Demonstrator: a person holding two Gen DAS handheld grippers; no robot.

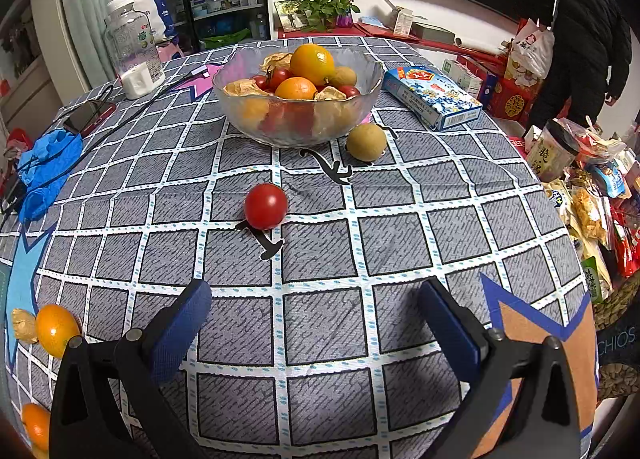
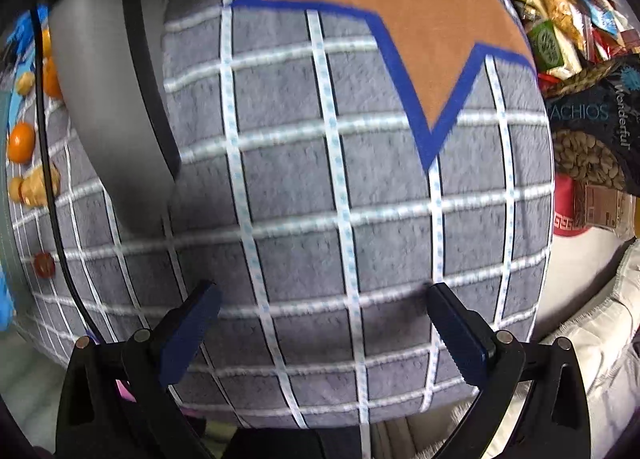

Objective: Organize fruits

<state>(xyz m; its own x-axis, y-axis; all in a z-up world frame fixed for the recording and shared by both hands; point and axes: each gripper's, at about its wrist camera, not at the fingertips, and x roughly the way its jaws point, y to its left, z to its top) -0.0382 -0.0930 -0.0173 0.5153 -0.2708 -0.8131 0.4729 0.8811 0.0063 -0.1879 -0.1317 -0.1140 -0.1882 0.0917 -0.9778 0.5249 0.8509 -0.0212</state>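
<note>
both tongs were spread wide with nothing between them. left tongs (image 1: pixel 316 299) hovered above the checked cloth of the counter (image 1: pixel 320 323), pointing at a red cherry tomato (image 1: pixel 265 206) lying apart ahead. beyond it sat a glass bowl (image 1: pixel 298 99) heaped with oranges and tomatoes, a greenish-brown fruit (image 1: pixel 366 142) just beside its rim. an orange (image 1: pixel 56 329) lay near the left edge. right tongs (image 2: pixel 320 311) hung over bare cloth near an orange star patch (image 2: pixel 400 11).
</note>
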